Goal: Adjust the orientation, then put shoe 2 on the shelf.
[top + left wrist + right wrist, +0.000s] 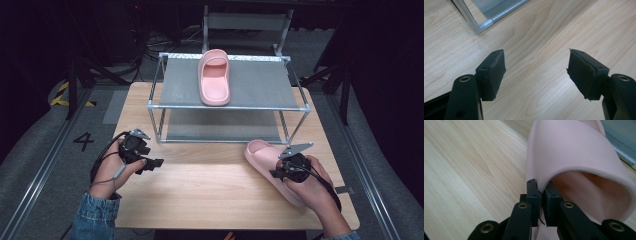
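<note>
The right hand-held gripper point(541, 202) is clamped on the thin strap edge of the pink slipper point(267, 165) lying just in front of the rack point(227, 107), so it may slip free on lifting, while the left hand-held gripper point(536, 72) stands open and empty.

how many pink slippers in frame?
2. One slipper lies on the top shelf of the metal rack. The other slipper is on the table at front right, its strap edge clamped in the right gripper. None look hidden.
</note>
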Demonstrator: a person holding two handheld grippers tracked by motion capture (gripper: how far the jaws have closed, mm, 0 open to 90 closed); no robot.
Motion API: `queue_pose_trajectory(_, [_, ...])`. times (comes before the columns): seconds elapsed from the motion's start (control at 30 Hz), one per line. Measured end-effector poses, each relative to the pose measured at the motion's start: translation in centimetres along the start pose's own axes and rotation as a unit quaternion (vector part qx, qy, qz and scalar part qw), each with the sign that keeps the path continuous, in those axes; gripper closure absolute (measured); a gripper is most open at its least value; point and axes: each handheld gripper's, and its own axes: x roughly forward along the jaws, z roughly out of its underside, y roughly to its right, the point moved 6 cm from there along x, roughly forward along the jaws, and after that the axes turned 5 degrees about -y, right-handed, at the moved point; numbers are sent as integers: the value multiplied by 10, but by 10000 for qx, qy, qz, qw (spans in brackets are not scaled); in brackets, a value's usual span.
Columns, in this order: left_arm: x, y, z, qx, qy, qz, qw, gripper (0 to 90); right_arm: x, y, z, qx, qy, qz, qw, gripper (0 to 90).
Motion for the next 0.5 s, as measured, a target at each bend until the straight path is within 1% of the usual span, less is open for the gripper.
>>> queue_pose_trajectory(0.07, [1, 0, -2, -12, 44, 4, 10000, 309, -7, -2, -2, 19, -3, -35, 10000, 850])
queue_pose_trajectory(0.1, [1, 0, -2, 30, 36, 2, 10000, 309, -10, -2, -4, 11, 4, -47, 10000, 849])
queue_pose_trajectory(0.13, [2, 0, -2, 15, 20, 14, 10000, 309, -14, -2, -5, -17, 21, -59, 10000, 849])
queue_pose_trajectory(0.17, [2, 0, -3, 23, 13, 18, 10000, 309, -19, -3, -6, 7, 35, -75, 10000, 849])
queue_pose_trajectory(0.27, [3, 0, -4, 29, 24, 35, 10000, 309, -32, -4, -12, 2, 109, -74, 9999, 848])
queue_pose_trajectory(0.3, [3, 0, -4, 29, 24, 35, 10000, 309, -32, -4, -12, 2, 109, -74, 9999, 848])
queue_pose_trajectory(0.4, [2, -1, -3, 38, 29, 22, 10000, 309, -46, -5, -19, -45, 72, -32, 10000, 848])
queue_pose_trajectory(0.43, [2, -1, -3, 2, 27, 33, 10000, 309, -50, -4, -22, -82, 100, -8, 9999, 848])
queue_pose_trajectory(0.47, [2, -1, -2, -1, 34, 27, 10000, 309, -53, -5, -24, -71, 102, 0, 9999, 848])
queue_pose_trajectory(0.5, [2, -2, -2, 4, 47, 22, 10000, 309, -57, -5, -27, -112, 125, -1, 9999, 847])
